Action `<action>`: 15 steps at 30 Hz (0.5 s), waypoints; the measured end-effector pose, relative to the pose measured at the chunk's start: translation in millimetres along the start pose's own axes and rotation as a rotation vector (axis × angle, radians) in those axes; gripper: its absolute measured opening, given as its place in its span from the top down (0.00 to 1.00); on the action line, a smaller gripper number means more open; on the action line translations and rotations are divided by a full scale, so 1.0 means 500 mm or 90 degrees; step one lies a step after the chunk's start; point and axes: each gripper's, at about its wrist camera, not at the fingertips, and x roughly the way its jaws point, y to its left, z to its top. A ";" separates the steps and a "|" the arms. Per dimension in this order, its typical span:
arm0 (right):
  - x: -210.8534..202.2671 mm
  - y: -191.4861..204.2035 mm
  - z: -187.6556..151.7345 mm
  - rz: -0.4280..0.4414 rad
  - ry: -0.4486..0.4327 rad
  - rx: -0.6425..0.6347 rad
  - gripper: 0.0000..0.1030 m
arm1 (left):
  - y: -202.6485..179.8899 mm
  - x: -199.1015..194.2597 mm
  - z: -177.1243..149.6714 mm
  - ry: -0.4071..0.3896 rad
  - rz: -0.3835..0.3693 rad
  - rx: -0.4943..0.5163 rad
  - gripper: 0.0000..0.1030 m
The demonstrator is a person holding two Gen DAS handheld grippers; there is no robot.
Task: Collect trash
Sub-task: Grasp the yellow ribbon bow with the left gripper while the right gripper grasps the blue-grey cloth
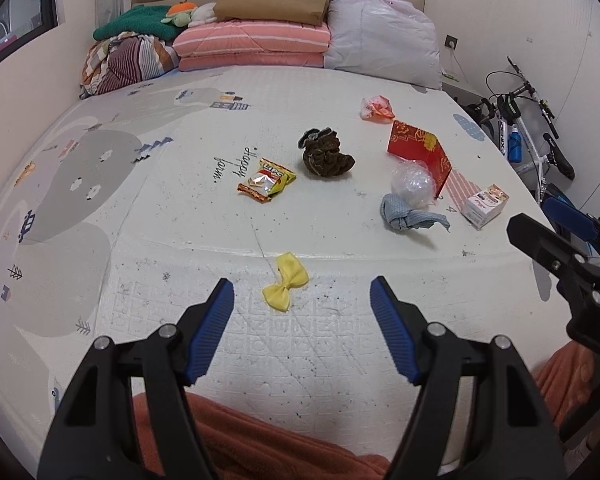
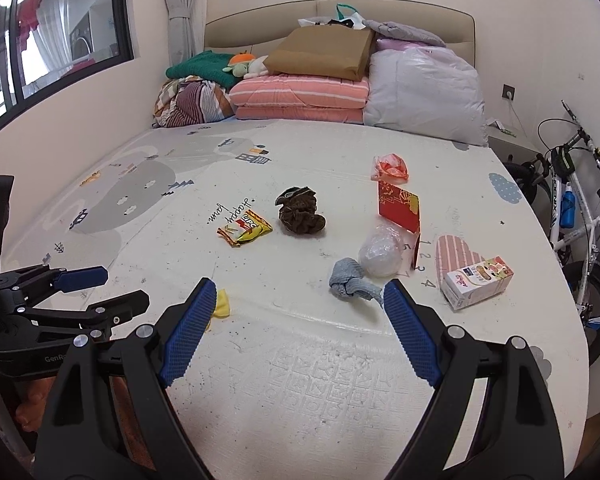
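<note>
On the bed (image 1: 180,240), litter lies scattered; both grippers, left (image 1: 302,300) and right (image 2: 298,300), hover with jaws spread and empty, likely approaching the bow (image 1: 286,286) and rag (image 2: 350,282).

The left gripper (image 1: 302,294) is a black plastic clamp whose two angular arms taper forward to fingers (image 1: 214,330) faced with ribbed blue rubber pads. Round silver rivets sit at each arm's pivots, two on either side. The right gripper (image 2: 296,300) is built the same way: matte black arms, silver pivot pins, and blue pads (image 2: 410,330) with a fine cross-hatched grip texture. Seen from the side in the other camera, each tool shows a black hinged body with small screws and white lettering, partly cut off, reading "GenR" on one and "DA" on the other. Fuzzy orange fabric (image 1: 268,440) shows beneath the grippers, apparently clothing.
</note>
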 end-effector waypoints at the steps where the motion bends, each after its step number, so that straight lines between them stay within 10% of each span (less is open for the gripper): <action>1: 0.016 -0.005 0.000 -0.001 0.006 0.002 0.20 | 0.001 0.018 0.001 0.012 -0.005 -0.005 0.31; 15: 0.269 -0.079 -0.017 -0.027 0.092 0.015 0.20 | 0.027 0.256 0.003 0.159 -0.013 -0.066 0.33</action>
